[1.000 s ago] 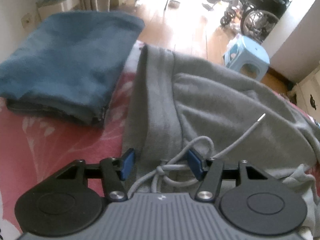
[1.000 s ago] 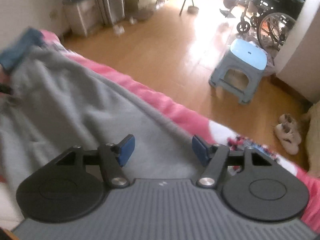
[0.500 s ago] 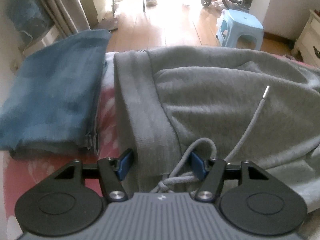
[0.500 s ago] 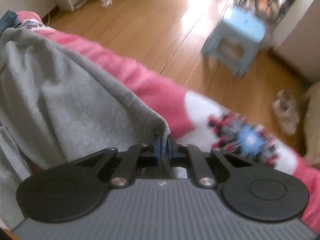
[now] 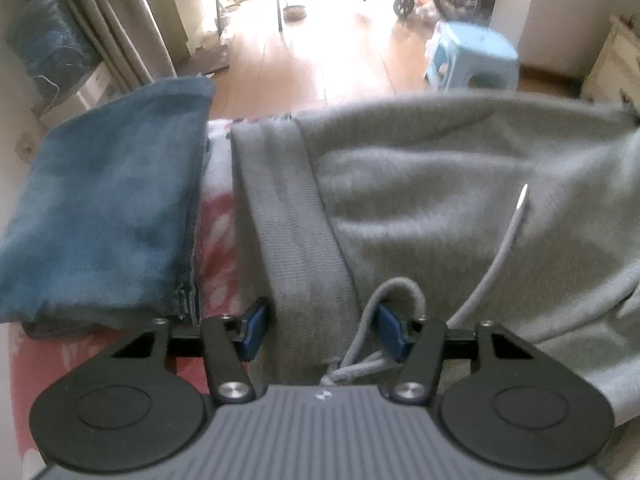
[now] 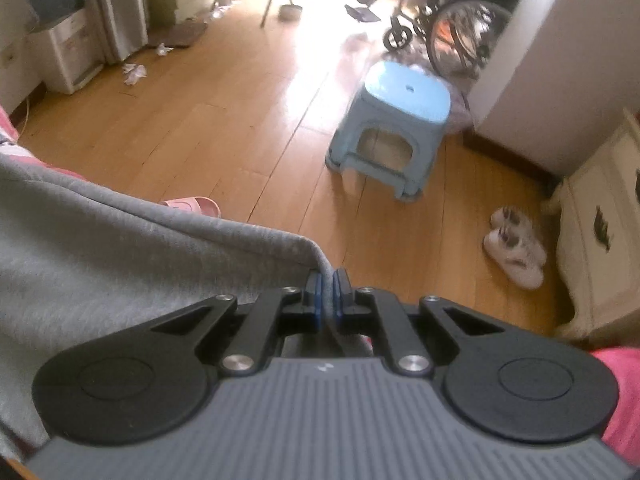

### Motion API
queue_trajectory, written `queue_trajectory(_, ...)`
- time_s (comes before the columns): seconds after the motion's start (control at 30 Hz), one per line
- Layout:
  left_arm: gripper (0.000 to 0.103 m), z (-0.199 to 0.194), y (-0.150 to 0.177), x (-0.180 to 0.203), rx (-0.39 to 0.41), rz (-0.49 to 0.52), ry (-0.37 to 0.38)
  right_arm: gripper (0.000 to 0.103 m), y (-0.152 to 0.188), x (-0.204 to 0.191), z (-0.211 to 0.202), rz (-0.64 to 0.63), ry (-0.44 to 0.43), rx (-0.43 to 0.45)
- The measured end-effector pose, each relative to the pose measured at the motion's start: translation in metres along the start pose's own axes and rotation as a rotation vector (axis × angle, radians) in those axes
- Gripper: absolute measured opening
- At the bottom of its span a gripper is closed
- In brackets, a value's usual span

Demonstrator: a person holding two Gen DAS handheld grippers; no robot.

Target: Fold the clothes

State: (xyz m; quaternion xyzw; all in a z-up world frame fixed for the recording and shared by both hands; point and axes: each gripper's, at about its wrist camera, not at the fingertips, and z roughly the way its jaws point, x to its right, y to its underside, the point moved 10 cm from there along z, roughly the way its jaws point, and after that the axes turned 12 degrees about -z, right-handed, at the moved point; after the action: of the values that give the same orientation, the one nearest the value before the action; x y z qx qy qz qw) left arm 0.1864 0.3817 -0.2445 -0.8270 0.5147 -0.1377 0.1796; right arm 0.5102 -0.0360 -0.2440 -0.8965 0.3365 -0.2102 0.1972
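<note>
My right tongs [image 6: 327,294] pinch a corner of the grey sweatpants [image 5: 460,200] at the bed's far edge. My left tongs [image 5: 320,326] are closing around the waistband [image 5: 288,232], not yet gripping. Catching the loose drawstring [image 5: 502,252] instead could let the waistband slip.

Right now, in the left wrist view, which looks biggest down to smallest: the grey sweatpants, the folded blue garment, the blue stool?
1. Grey sweatpants
2. Folded blue garment
3. Blue stool, though it stands farther away, so its true size is unsure.
</note>
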Motion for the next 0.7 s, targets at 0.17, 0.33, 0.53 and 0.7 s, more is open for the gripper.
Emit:
queue_trajectory(0.17, 0.057, 0.007, -0.026, -0.013, 0.003, -0.123, 0.026, 0.004, 0.002, 0.0, 0.003, 0.055, -0.02, 0.018)
queue_trajectory(0.33, 0.057, 0.032, -0.044, -0.022, -0.01, -0.201, 0.025, 0.005, 0.001, 0.001, -0.004, 0.075, -0.049, 0.032)
queue_trajectory(0.53, 0.059, 0.01, -0.029, -0.035, -0.047, -0.16, 0.041, 0.005, 0.002, 0.002, -0.009, 0.062, -0.059, 0.039)
queue_trajectory(0.7, 0.062, -0.01, -0.023, -0.052, -0.033, -0.149, 0.044, 0.005, 0.001, 0.004, -0.01, 0.069, -0.066, 0.039)
